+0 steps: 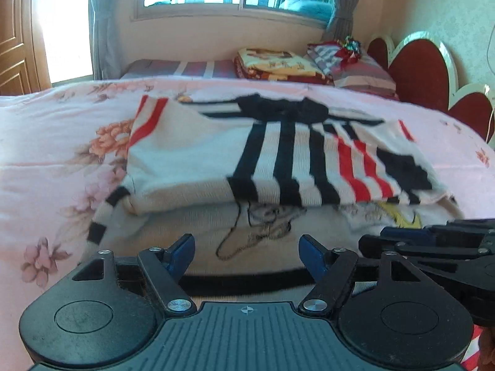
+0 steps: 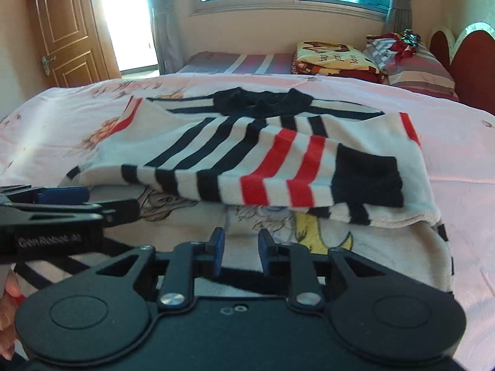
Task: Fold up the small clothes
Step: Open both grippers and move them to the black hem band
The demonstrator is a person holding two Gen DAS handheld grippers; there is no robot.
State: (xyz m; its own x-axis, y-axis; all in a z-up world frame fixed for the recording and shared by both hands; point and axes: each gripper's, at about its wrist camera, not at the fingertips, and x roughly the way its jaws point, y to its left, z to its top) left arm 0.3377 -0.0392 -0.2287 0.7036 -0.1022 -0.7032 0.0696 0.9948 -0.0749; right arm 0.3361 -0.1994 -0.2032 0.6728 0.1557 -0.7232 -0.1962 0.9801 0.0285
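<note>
A small white sweater (image 1: pixel 191 154) (image 2: pixel 191 167) with black and red stripes lies flat on the bed, both sleeves folded across its chest. The red-striped sleeve (image 2: pixel 278 170) lies on top. Its lower front, with a cartoon print (image 1: pixel 266 225) (image 2: pixel 303 228), stays uncovered, and its black hem (image 1: pixel 247 278) runs just in front of my fingers. My left gripper (image 1: pixel 246 249) hovers over the hem with its jaws wide open and nothing between them. Close on its right, my right gripper (image 2: pixel 242 241) (image 1: pixel 402 238) stands open by a narrow gap, not pressing on the cloth. The left gripper (image 2: pixel 62 198) also shows in the right wrist view.
The pink floral bedsheet (image 1: pixel 46 154) spreads around the sweater. At the far end lie a folded blanket (image 1: pixel 278 65) and a striped pillow (image 1: pixel 362 74) by the red headboard (image 1: pixel 420 71). A wooden door (image 2: pixel 68 31) stands far left. A hand (image 2: pixel 9 293) shows low left.
</note>
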